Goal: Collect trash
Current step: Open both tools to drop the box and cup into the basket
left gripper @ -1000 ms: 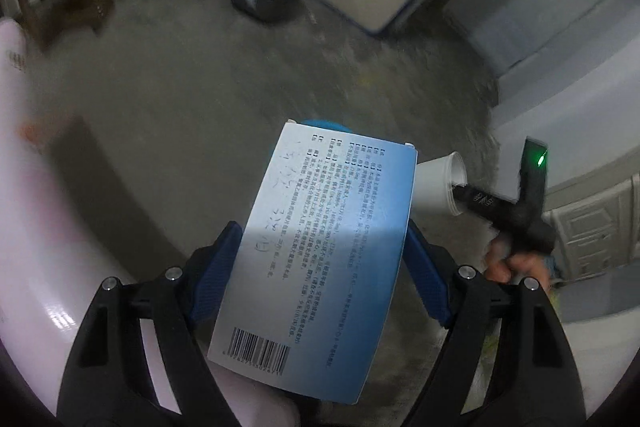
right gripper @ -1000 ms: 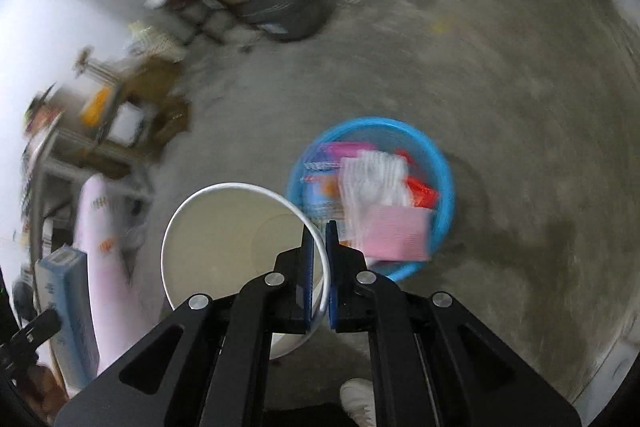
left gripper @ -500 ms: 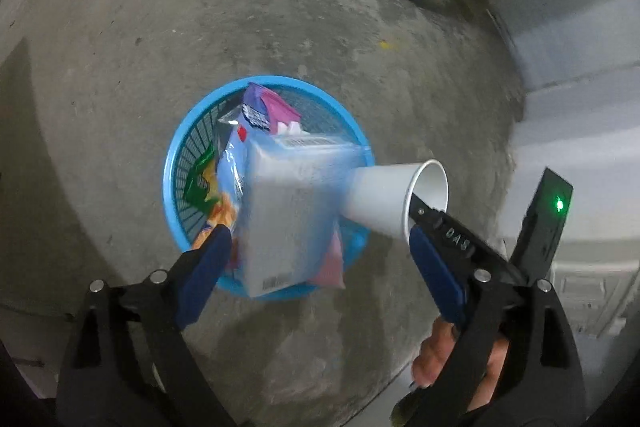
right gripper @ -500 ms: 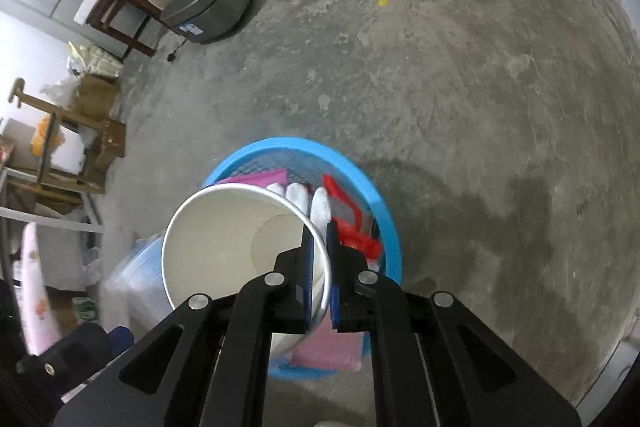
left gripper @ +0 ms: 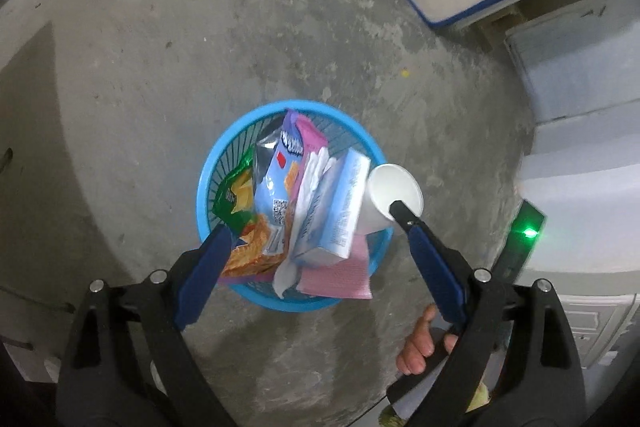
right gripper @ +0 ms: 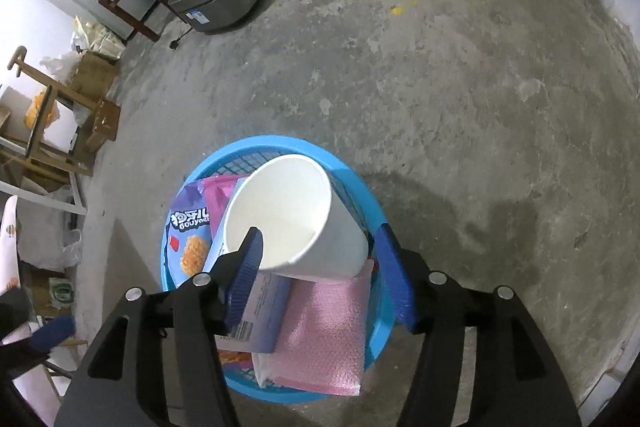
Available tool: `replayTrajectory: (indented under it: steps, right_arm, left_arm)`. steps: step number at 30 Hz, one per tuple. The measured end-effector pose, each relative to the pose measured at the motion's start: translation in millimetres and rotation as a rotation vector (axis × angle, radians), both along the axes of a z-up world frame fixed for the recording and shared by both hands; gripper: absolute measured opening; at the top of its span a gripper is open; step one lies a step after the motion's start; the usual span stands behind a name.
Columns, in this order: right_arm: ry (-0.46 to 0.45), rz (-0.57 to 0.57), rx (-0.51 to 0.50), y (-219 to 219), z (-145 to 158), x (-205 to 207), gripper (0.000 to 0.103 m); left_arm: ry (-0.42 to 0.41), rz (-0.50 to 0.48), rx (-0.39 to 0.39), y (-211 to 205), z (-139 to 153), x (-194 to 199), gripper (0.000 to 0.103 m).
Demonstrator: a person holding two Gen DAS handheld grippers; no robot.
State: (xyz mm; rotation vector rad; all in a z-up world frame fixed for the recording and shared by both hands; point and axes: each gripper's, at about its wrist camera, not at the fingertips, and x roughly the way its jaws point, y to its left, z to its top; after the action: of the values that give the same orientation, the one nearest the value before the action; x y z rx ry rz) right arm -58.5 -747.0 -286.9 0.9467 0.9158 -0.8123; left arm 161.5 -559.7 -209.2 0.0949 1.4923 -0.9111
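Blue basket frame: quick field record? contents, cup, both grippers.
basket: blue plastic basket on the concrete floor, heaped full
contents: snack bags, light blue box, pink bubble wrap
cup: white paper cup tilted on top of the pile
left gripper: open, nothing held, above the basket
right gripper: jaws opening, cup between them, pads off it
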Motion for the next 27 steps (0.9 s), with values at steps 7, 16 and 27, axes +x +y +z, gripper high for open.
replayTrajectory:
  steps: [7, 16, 27]
  right_arm:
    - [-0.034, -0.071, 0.016, -9, 0, -10, 0.062]
    - [-0.174, -0.104, -0.016, 12, 51, -48, 0.062]
    - [-0.306, 0.271, -0.388, 182, 240, -73, 0.087]
  left_arm:
    - [-0.073, -0.017, -0.068, 40, 65, 8, 0.086]
    - [-0.239, -0.031, -0.179, 121, 180, 19, 0.086]
    - [-0.605, 0.131, -0.201, 343, 304, -39, 0.094]
